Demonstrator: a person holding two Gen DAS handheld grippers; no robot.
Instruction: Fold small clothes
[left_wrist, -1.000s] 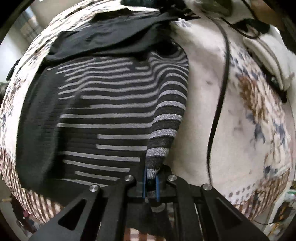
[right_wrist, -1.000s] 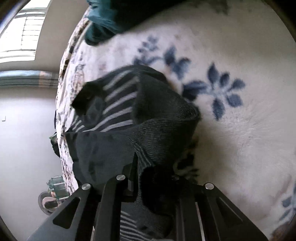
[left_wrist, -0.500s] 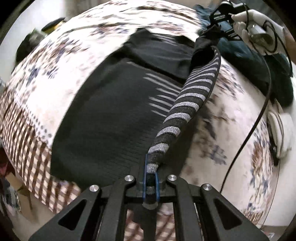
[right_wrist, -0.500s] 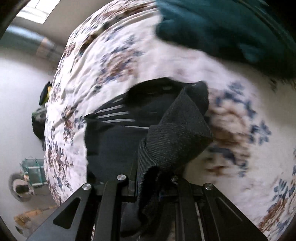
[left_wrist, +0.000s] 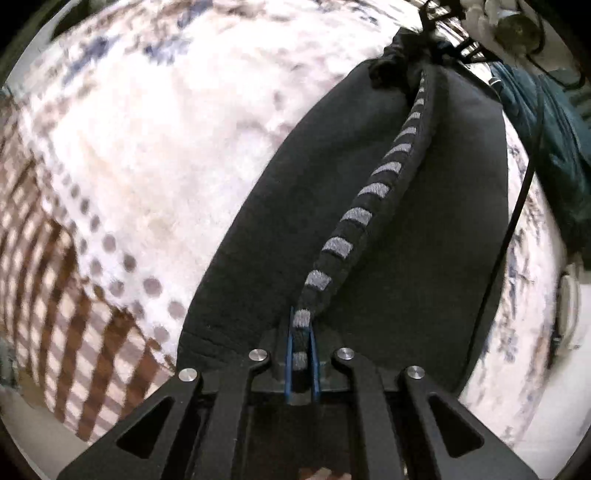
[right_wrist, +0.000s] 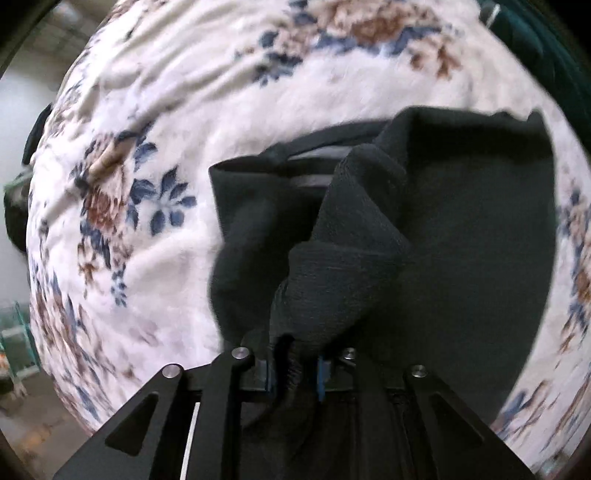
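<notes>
We find no readable text, label, brand, number or sign in either wrist view. The dark sweater (left_wrist: 424, 229) carries only grey stripes along its sleeve, and the blanket (right_wrist: 155, 155) shows only flowers, dots and checks, no lettering. Anything printed on the blurred items at the edges is too small for us to make out.
</notes>
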